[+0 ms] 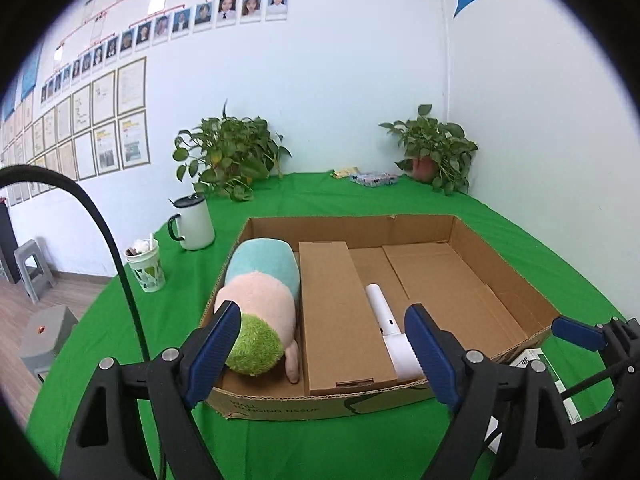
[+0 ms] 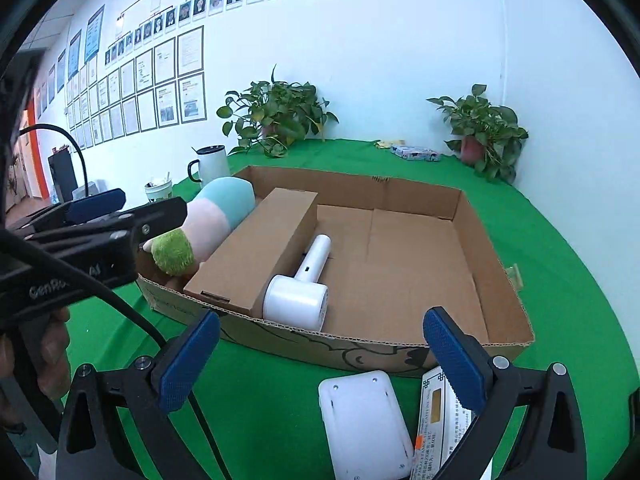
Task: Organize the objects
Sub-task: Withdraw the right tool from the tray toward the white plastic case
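- Your left gripper [image 1: 322, 350] and right gripper [image 2: 320, 354] both gape, holding nothing.
- Plush [image 1: 260, 312], carton [image 1: 340, 316], dryer [image 2: 298, 292] lie side by side in the box [image 2: 496, 280], saving room.
- White device [image 2: 364, 424] waits on the tabletop [image 2: 260, 400].

Two wrist fisheyes looked down from near the cardboard tray's [image 1: 500, 280] front edge — left-hand one closer — sharing tray [image 2: 496, 264] and plants [image 1: 228, 152].

In the tray [image 2: 496, 240], plush toy [image 2: 216, 216] lies left, carton [image 2: 260, 248] beside it, hair dryer [image 2: 304, 284] right.
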Demonstrator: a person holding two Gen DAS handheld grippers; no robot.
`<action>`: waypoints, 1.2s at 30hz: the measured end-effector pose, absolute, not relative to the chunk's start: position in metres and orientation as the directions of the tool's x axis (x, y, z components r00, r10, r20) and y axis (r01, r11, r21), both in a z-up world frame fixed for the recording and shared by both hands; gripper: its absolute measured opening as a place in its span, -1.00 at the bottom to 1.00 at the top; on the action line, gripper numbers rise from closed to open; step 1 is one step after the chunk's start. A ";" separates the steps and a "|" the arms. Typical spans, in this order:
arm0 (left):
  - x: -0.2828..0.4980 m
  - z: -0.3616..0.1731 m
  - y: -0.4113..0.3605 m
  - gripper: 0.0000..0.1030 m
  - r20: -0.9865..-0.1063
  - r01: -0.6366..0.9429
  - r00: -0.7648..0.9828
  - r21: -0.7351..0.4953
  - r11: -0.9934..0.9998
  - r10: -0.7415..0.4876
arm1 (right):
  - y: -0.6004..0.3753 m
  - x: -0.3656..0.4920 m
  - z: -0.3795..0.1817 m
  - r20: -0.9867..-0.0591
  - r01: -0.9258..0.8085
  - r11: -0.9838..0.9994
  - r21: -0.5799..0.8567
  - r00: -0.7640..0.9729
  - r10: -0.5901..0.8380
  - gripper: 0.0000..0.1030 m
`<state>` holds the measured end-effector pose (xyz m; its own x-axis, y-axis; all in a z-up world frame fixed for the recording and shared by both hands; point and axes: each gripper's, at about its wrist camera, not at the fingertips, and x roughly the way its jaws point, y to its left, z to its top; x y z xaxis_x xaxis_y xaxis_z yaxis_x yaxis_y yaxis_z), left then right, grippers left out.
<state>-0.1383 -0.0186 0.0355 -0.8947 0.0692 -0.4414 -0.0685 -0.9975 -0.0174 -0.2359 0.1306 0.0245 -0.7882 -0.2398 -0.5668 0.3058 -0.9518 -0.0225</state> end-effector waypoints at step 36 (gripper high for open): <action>-0.140 -0.033 0.004 0.63 -0.628 -0.274 -0.705 -0.187 -0.943 0.329 | 0.189 -0.224 -0.058 -0.734 0.428 -0.899 0.093 -0.581 -0.352 0.98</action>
<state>-0.1404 0.0038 -0.0333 -0.7051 0.3294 -0.6279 -0.2739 -0.9434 -0.1872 -0.2237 0.1891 -0.0580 -0.5806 -0.3521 -0.7341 0.4277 -0.8991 0.0929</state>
